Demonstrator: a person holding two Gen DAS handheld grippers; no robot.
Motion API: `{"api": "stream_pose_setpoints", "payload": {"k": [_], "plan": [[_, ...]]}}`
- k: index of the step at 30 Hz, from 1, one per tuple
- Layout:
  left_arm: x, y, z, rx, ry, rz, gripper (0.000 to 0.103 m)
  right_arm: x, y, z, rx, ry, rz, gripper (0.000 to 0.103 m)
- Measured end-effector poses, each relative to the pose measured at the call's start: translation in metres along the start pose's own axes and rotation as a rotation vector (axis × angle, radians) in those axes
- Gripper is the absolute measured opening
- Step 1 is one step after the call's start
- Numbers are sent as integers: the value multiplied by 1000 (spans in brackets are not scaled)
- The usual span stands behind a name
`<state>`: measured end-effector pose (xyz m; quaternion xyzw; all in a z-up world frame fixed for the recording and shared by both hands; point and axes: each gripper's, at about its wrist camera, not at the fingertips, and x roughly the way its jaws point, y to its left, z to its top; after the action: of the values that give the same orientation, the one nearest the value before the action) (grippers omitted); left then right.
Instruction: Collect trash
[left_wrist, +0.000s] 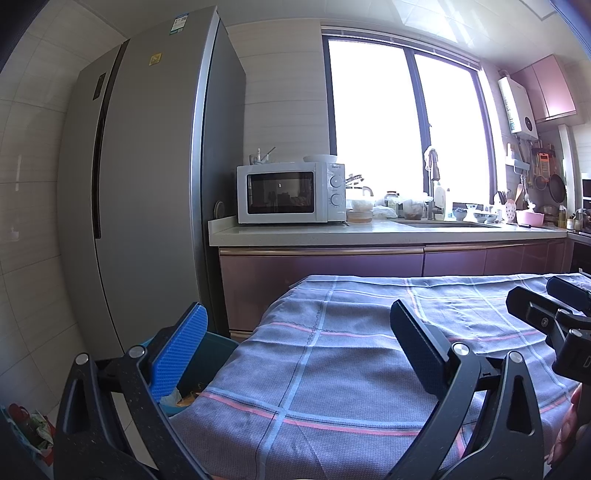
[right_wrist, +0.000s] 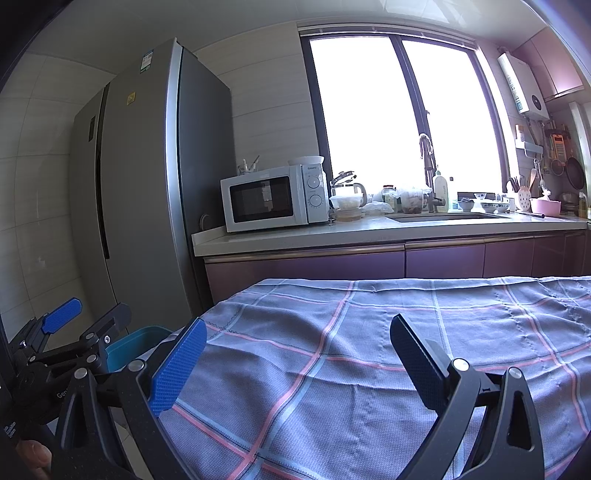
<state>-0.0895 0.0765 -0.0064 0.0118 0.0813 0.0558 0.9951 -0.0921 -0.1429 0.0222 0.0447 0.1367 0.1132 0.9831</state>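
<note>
Where crumpled scraps lie, teal bin (left_wrist: 212, 354)

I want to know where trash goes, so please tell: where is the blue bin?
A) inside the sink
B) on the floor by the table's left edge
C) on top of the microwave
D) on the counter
B: the bin stands low beside the cloth-covered table, under its left edge.

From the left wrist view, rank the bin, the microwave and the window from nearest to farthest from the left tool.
1. Bin: low, just behind the left tool's blue finger, beside the table.
2. Microwave: on the counter, next to the fridge.
3. Window: behind the counter, on the back wall.
</note>
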Motion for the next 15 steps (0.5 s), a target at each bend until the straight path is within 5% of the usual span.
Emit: {"api": "stream_pose_setpoints", "payload": {"k": [15], "plan": [[0,0,0,0,0,-2,97,-1,0,0,2,-1,-4,96]]}}
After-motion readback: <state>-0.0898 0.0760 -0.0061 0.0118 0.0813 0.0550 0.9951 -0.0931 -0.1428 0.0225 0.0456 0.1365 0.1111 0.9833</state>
